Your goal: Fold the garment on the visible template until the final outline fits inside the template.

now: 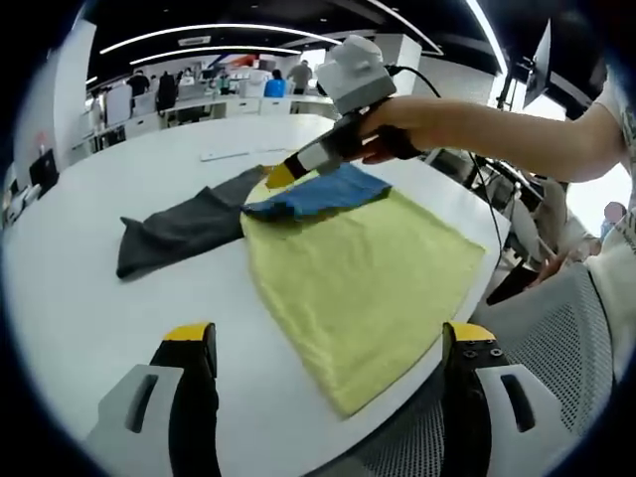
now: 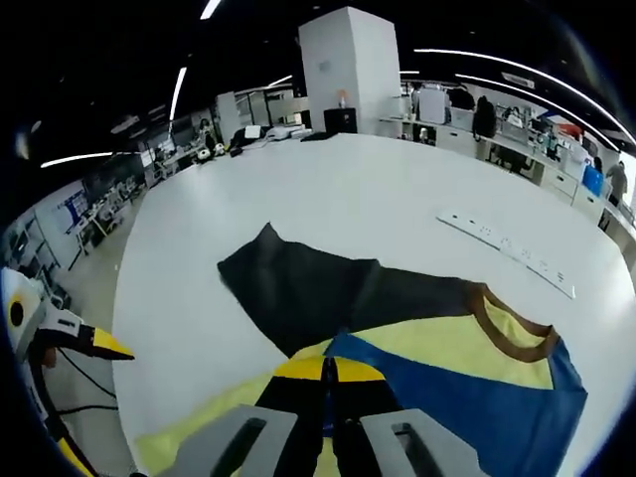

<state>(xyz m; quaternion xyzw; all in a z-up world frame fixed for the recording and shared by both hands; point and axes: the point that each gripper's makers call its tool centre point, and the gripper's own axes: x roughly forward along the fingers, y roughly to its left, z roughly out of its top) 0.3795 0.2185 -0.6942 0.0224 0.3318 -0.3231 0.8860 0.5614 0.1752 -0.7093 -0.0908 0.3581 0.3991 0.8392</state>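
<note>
A colour-block T-shirt (image 1: 363,278) lies on the white table (image 1: 79,298). Its pale yellow body spreads toward the near edge, and a dark grey sleeve (image 1: 179,231) sticks out to the left. A blue panel (image 1: 328,192) is folded over the top. My left gripper (image 1: 328,348) hovers open over the table's near edge, short of the shirt's hem. A hand holds my right gripper (image 1: 281,176), shut on the shirt's folded edge by the blue panel. In the right gripper view its jaws (image 2: 328,370) are pressed together over the shirt (image 2: 457,388), near the brown collar (image 2: 502,323) and grey sleeve (image 2: 298,288). The left gripper (image 2: 94,343) shows at the left.
A thin white strip (image 1: 225,155) (image 2: 507,248) lies on the table beyond the shirt. A grey mesh chair (image 1: 571,328) stands at the table's near right edge. Desks, monitors and people fill the room behind. Bare tabletop (image 2: 348,189) extends past the sleeve.
</note>
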